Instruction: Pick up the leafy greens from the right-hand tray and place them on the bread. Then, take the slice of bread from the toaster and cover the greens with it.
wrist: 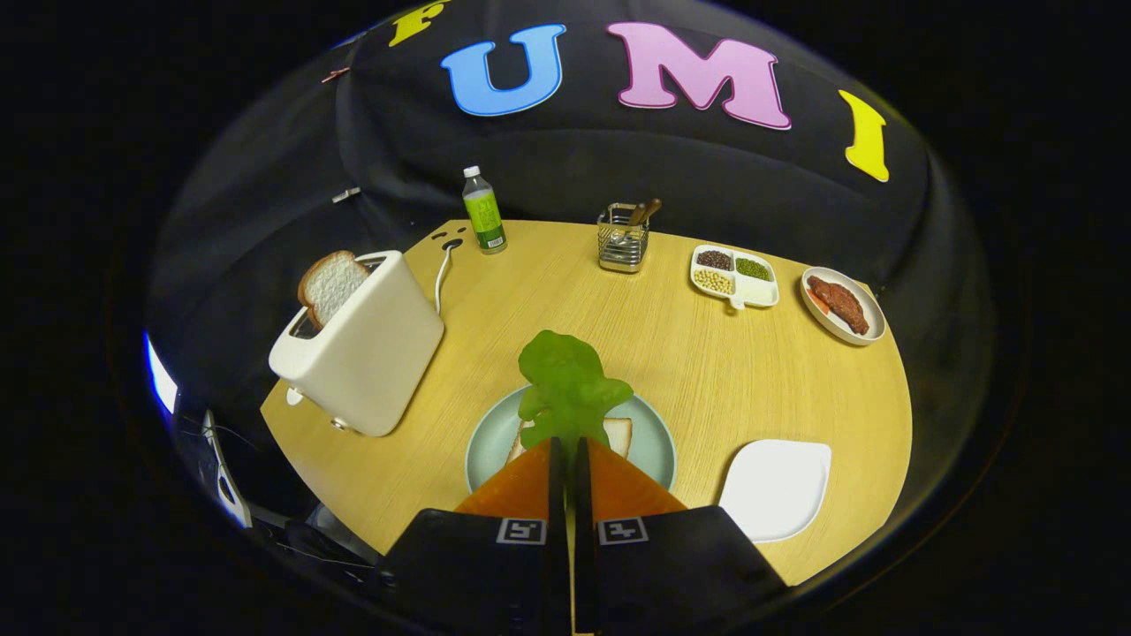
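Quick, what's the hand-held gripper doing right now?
Hand-held gripper: shut on the leafy greens, held above the bread on the plate.
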